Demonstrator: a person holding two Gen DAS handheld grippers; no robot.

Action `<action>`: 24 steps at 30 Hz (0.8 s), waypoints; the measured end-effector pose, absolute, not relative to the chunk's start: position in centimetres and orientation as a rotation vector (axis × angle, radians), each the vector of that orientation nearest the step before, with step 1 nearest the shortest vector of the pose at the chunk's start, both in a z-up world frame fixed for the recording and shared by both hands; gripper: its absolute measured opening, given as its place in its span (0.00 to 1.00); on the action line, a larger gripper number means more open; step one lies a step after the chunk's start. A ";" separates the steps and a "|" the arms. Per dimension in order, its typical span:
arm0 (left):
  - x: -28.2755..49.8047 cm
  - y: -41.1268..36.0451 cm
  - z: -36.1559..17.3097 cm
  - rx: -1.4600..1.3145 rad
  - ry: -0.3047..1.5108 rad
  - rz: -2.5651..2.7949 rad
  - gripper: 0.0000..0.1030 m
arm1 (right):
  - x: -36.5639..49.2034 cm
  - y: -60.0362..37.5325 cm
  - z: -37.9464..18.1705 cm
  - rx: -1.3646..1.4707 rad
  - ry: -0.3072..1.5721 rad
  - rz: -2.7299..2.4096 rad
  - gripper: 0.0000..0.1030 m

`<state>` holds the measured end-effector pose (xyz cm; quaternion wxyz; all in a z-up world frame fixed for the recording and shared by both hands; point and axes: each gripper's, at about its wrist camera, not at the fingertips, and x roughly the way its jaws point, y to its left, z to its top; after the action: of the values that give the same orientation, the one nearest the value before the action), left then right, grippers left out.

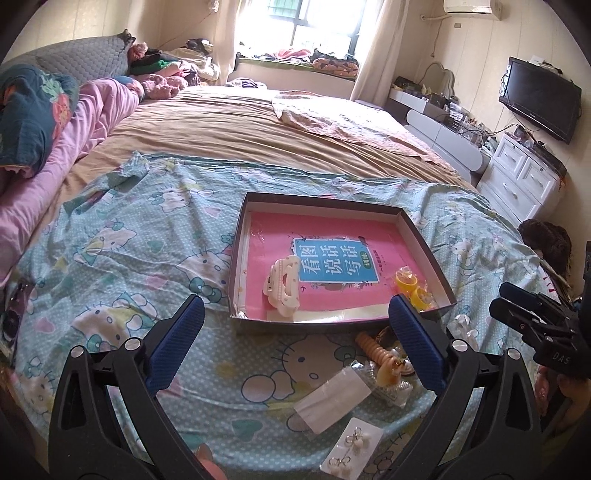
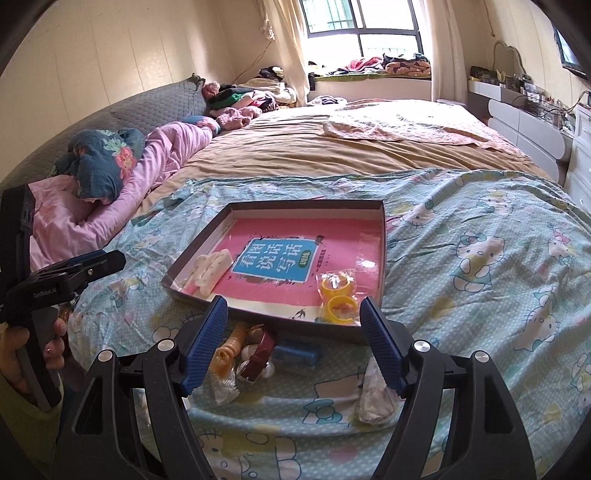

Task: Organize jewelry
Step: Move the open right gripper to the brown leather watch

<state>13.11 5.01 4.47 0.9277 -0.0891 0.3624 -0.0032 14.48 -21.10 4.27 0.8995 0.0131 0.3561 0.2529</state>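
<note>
Both empty: left gripper (image 1: 295, 325) spread wide, right gripper (image 2: 293, 325) parted. Cream hair clip (image 1: 282, 288) in tray (image 1: 236, 258), lower left, long axis upright, tilted in frame.

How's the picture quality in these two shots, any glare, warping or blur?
Left wrist view: the window is blown out white, the bed's edges bow from fisheye warping, corners go black. Right wrist view: the window glares less, a sheen lies on the pink book, the small items stay sharp.
</note>
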 end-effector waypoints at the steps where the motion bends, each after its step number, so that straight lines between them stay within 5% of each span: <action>1: 13.0 4.9 4.5 -0.185 0.742 -0.007 0.91 | 14.3 -21.0 4.2 0.027 0.742 0.529 0.71; 13: 10.9 4.1 3.5 -0.176 0.765 -0.016 0.91 | 13.2 -20.2 2.7 0.034 0.800 0.581 0.68; 24: 8.8 2.5 0.5 -0.130 0.852 -0.047 0.91 | 13.8 -18.7 -0.5 0.088 0.929 0.661 0.30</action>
<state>8.78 2.54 0.50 0.9084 -0.0630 0.4128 -0.0226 13.79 -18.73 -0.48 0.8408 0.0416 0.4397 0.3129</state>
